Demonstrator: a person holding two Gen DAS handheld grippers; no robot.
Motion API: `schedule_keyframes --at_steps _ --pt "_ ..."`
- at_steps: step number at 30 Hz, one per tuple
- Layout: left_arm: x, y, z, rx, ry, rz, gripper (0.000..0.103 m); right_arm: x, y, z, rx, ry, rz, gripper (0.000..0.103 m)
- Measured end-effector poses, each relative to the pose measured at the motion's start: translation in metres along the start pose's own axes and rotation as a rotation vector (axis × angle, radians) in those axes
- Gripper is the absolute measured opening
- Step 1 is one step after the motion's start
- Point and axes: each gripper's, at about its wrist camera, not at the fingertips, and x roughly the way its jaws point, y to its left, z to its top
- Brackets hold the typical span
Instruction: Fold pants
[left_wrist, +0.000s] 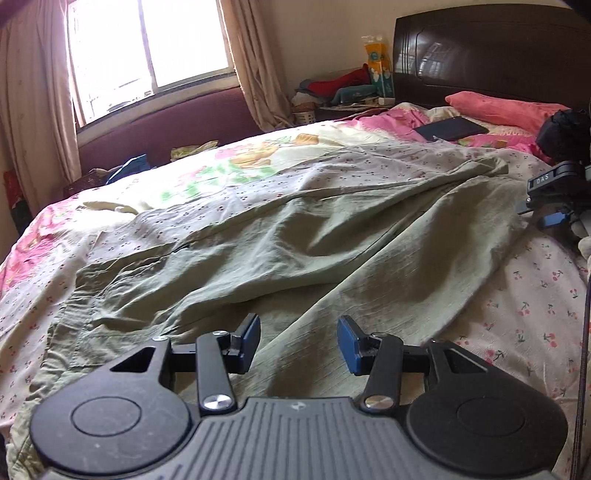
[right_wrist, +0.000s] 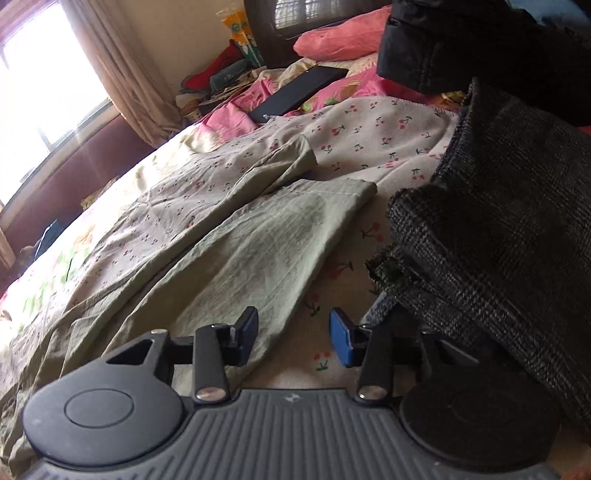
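Note:
Olive-green pants (left_wrist: 280, 240) lie wrinkled and spread across the cherry-print bed cover (left_wrist: 535, 295). My left gripper (left_wrist: 299, 341) is open and empty, just above the near part of the pants. My right gripper (right_wrist: 293, 341) is open and empty over the bed cover beside the edge of a pant leg (right_wrist: 258, 251). The leg ends (right_wrist: 332, 192) lie toward the head of the bed. The right gripper's body also shows at the right edge of the left wrist view (left_wrist: 557, 199).
A dark plaid garment (right_wrist: 498, 229) hangs close on the right. A black tablet (left_wrist: 452, 128) and a pink pillow (left_wrist: 506, 107) lie by the dark headboard (left_wrist: 480, 55). A cluttered nightstand (left_wrist: 347, 96) and a window with curtains (left_wrist: 147, 48) stand beyond the bed.

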Motion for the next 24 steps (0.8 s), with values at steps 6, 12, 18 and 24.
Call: schedule_keyframes --at_steps 6,12,18,24 --pt "0.026 -0.034 0.009 0.051 0.020 -0.065 0.060 0.025 -0.004 0.023 0.053 -0.064 0.032 0.034" --pt "0.017 -0.042 0.012 0.087 0.017 -0.073 0.060 -0.005 -0.010 0.041 0.059 -0.092 0.089 0.002" --pt "0.009 -0.046 0.013 0.077 0.014 -0.096 0.066 -0.072 -0.022 0.050 -0.054 -0.159 0.050 0.003" --pt "0.012 -0.042 -0.003 0.122 0.103 -0.092 0.067 -0.068 -0.035 0.041 -0.129 -0.084 -0.152 0.008"
